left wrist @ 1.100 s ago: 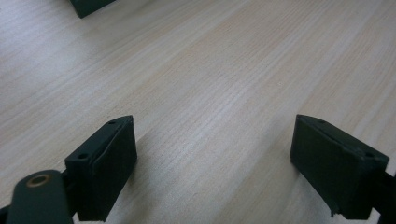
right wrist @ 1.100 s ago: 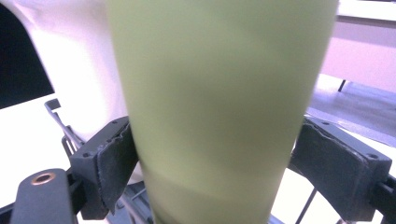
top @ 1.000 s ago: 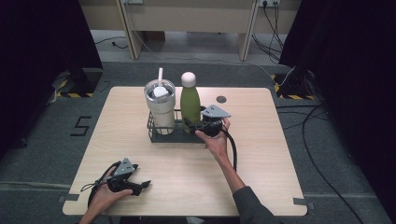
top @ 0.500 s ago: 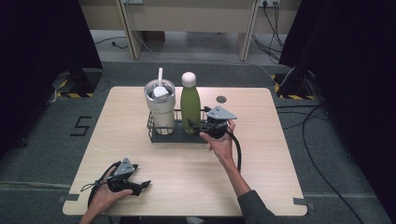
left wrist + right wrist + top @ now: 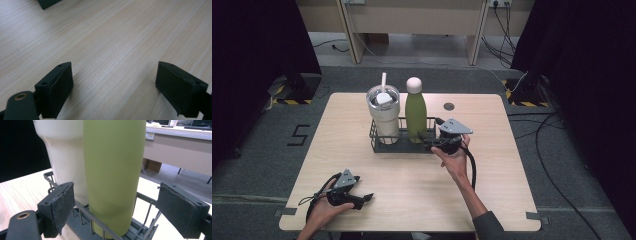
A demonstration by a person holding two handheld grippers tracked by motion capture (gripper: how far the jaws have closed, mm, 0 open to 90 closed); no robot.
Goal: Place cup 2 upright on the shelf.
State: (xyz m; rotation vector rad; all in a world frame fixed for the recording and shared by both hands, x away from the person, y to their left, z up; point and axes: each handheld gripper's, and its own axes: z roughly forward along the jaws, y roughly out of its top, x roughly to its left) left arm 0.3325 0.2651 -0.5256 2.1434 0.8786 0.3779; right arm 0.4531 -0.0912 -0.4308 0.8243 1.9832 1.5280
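Table [image 5: 362,165]: light wood. Black wire rack [image 5: 377,143] sits mid-table toward the far edge. In it, upright: white tumbler [image 5: 383,112] with straw on the left, green bottle [image 5: 416,115] with white cap on the right, close together. Right gripper [image 5: 433,144] at the rack's right end, low, jaws pointing at the bottle base; gap not readable. Left gripper [image 5: 364,198] near the near-left corner, resting on the table, well apart from the rack. Small dark round disc [image 5: 449,106] near the far edge.

Bare table [image 5: 412,175] before wire rack [image 5: 384,146], bottle [image 5: 415,110], tumbler [image 5: 383,112]
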